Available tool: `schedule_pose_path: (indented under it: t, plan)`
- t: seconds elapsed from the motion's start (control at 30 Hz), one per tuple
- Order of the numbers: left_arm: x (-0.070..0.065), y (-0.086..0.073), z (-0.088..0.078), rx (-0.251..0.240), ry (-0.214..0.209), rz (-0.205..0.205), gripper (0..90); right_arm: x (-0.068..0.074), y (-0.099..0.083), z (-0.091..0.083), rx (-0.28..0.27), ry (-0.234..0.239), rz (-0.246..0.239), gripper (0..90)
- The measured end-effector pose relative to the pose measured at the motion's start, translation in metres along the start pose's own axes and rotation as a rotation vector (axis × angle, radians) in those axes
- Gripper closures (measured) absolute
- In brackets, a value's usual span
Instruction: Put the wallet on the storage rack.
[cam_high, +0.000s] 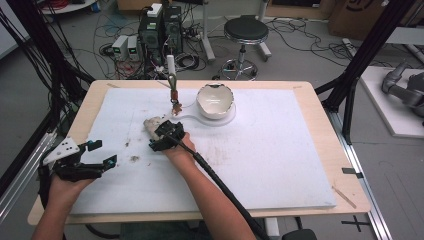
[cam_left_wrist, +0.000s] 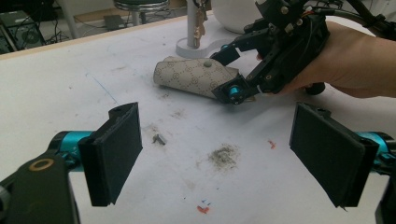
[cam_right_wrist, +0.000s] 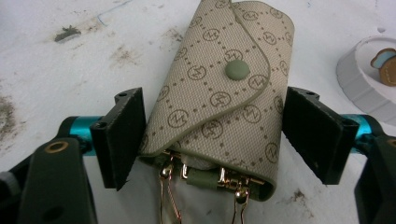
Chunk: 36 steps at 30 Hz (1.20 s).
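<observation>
Right tongs (cam_right_wrist: 212, 140) astride key pouch (cam_right_wrist: 224, 98)

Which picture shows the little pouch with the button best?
The right gripper view: the pouch is close up, so its pattern, button and gold clips show clearly. The left gripper view shows it farther off, lying on the table. The high view shows a small pale shape.

A beige patterned fabric key pouch (cam_high: 151, 123) lies on the white-topped wooden bench (cam_high: 260, 150), between the right gripper's (cam_right_wrist: 212, 135) jaws. Behind it to the right stands a white key stand (cam_high: 171, 75), and right of that a white ceramic bowl (cam_high: 215, 100). The left gripper (cam_high: 102, 152) sits near the bench's left front.
</observation>
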<state>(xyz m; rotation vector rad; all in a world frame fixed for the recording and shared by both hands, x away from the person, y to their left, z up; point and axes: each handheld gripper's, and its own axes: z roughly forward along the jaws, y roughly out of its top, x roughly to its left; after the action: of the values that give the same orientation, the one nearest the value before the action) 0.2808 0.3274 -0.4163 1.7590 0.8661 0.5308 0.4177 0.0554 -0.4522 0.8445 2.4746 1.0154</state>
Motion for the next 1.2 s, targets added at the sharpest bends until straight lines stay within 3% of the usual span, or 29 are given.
schedule_pose_path:
  t: [0.1,0.3,0.47,0.57,0.7,0.73,0.83,0.87,0.9,1.03,1.17,1.2]
  plan:
    - [0.000,0.000,0.000,0.002,0.001,0.006,16.9,-0.001,-0.001,-0.001,0.011,0.020,0.039,32.8]
    - [0.000,0.000,-0.001,0.001,0.000,0.003,16.9,-0.004,-0.002,-0.003,-0.004,0.031,0.052,37.1]
    - [0.001,0.000,0.000,-0.003,0.000,-0.001,16.9,-0.002,-0.002,-0.011,0.004,0.012,-0.021,38.7]
    - [0.001,0.000,0.001,-0.001,-0.001,-0.002,16.9,-0.004,-0.002,-0.018,-0.005,0.020,-0.025,38.8]
    - [0.001,0.001,0.003,0.000,-0.005,0.003,16.9,-0.011,-0.004,-0.045,-0.052,0.023,-0.022,38.8]
    - [0.001,0.001,0.004,0.001,-0.006,0.005,16.9,-0.011,-0.004,-0.045,-0.052,0.023,-0.022,38.8]
    - [0.000,0.002,0.007,0.001,-0.010,0.005,16.9,-0.021,-0.008,-0.072,-0.082,0.016,-0.033,38.8]
    - [0.000,0.003,0.008,0.004,-0.013,0.006,16.9,-0.021,-0.008,-0.072,-0.082,0.016,-0.033,38.8]
    - [0.000,0.003,0.010,0.006,-0.017,0.009,16.9,-0.027,-0.010,-0.089,-0.094,0.005,-0.041,38.8]
    - [0.000,0.004,0.015,0.008,-0.025,0.010,16.9,-0.034,-0.014,-0.109,-0.113,-0.011,-0.049,38.8]
    - [-0.001,0.006,0.020,0.009,-0.035,0.014,16.9,-0.047,-0.025,-0.140,-0.137,-0.041,-0.042,38.8]
    - [-0.001,0.006,0.021,0.008,-0.037,0.015,16.9,-0.047,-0.025,-0.140,-0.137,-0.041,-0.042,38.8]
